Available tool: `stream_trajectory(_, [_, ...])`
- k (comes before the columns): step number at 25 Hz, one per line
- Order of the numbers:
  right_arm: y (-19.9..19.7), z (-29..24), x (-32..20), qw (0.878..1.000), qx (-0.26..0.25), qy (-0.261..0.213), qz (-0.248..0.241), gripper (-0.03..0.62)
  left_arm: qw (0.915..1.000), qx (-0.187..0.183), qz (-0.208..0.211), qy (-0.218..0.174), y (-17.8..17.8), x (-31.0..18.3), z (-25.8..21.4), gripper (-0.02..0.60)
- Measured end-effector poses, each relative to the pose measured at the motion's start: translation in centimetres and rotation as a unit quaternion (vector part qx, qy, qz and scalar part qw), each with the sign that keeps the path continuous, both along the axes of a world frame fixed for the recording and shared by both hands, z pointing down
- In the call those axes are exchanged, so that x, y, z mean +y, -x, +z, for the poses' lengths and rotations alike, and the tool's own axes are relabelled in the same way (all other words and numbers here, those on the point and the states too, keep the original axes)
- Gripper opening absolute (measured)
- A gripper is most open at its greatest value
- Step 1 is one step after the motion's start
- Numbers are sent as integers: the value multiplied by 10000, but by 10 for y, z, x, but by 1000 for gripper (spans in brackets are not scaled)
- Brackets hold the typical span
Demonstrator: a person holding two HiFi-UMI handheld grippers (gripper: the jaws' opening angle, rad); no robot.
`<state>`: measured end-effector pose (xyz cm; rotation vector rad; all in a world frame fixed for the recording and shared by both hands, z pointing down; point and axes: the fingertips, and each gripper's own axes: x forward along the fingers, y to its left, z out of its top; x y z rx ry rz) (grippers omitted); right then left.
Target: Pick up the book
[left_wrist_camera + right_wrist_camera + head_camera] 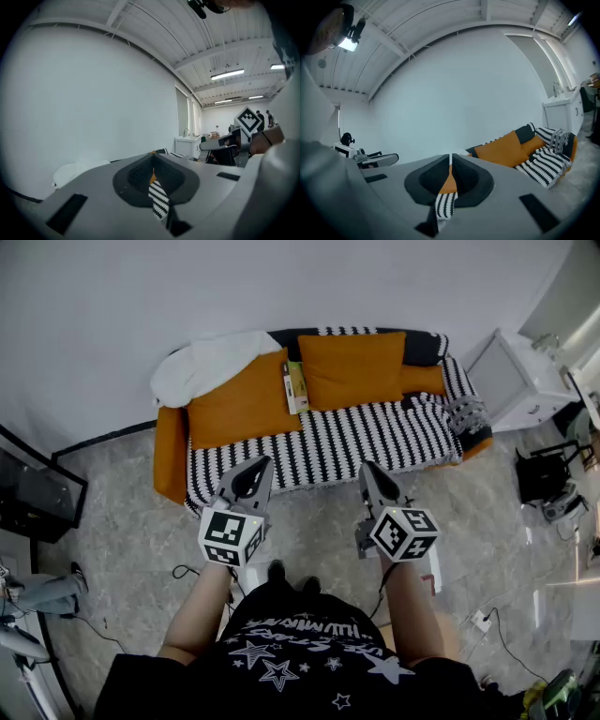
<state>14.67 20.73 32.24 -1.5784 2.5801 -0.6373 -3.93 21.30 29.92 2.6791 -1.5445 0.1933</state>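
- Two grippers hang side by side in the lower middle of the head view, over the floor in front of the sofa (375,432): our left gripper (253,476) and our right gripper (375,482).
- Both have their jaws pressed together with nothing held. Through each narrow slit we see only a sliver of striped cover and orange cushion.
- The book (295,387) sits in the upper middle of the head view, on the sofa seat. It is tucked between the left orange cushion (244,401) and the right orange cushion (354,368), well apart from both grippers.
- We judge the task to be at its very start: the book is untouched and the reach toward it is the step in hand.
- Next, we think one gripper must part its jaws, travel forward over the striped seat and close on the book's near end. The cushions crowd both of its long sides, so that end looks the easiest to take.
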Motion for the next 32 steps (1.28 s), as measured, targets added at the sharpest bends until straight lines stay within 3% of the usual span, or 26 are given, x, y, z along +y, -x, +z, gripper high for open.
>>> stream_trajectory(24, [9, 18, -7, 9997, 90, 231, 31, 36, 9999, 10, -3, 113, 9, -10, 10, 9])
stream_trajectory(32, [19, 22, -13, 9993, -152, 274, 196, 37, 9997, 44, 44, 227, 25, -18, 20, 9])
